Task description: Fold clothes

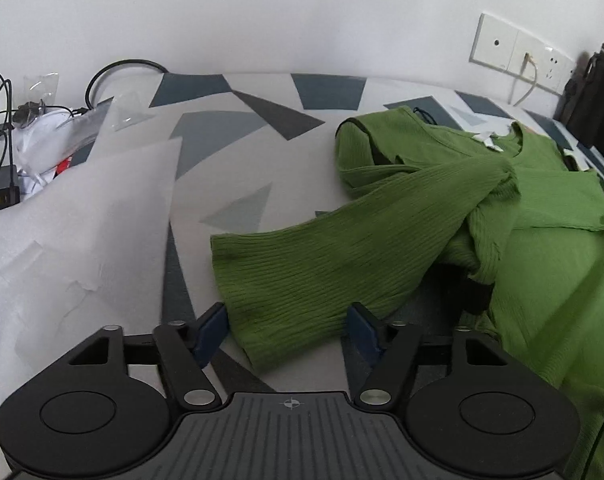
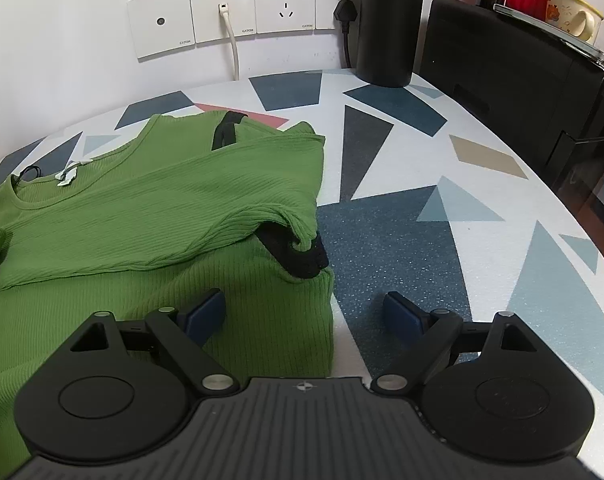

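Left gripper (image 1: 288, 330) is spread wide at lower centre, its blue pads straddling the cuff of the green ribbed-knit top (image 1: 482, 208) without clamping. Right gripper (image 2: 308, 316) gapes too, one finger over the top's (image 2: 142, 216) hem, the other above the triangle-patterned tabletop (image 2: 442, 152).

Black hand-held gripper (image 1: 288, 330), blue fingertip pads (image 1: 211, 332), silver pivot screws.

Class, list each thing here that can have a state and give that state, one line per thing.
Left hand-held gripper: open, astride the sleeve's end.
Right hand-held gripper: open, over the top's edge.
Green top: partly folded, rumpled.
Sleeve: spread across the table.
White cable: plugged in.
Black plug: plugged in.
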